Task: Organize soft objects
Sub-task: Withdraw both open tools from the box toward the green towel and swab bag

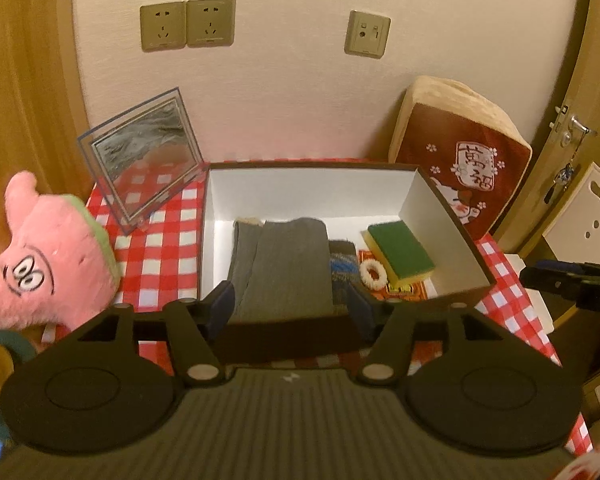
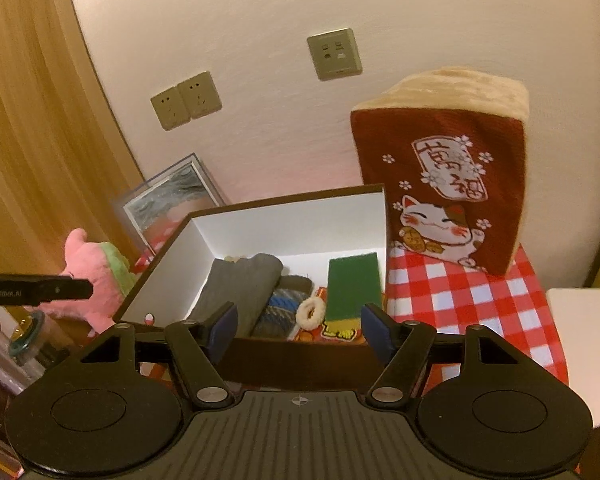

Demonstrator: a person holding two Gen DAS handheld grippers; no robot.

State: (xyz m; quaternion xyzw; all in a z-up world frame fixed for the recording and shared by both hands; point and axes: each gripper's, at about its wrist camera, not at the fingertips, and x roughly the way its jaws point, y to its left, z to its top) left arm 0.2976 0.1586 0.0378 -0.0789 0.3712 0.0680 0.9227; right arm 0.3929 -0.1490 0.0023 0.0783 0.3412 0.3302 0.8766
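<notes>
Both tongs point(image 1: 292, 304) point(image 2: 300, 330) agape; empty

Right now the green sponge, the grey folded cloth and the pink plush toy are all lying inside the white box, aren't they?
Not quite. The pink plush toy is outside the white box, on the checked tablecloth to its left; the left wrist view shows this clearly. The green sponge and the grey folded cloth are indeed lying inside the box.
</notes>
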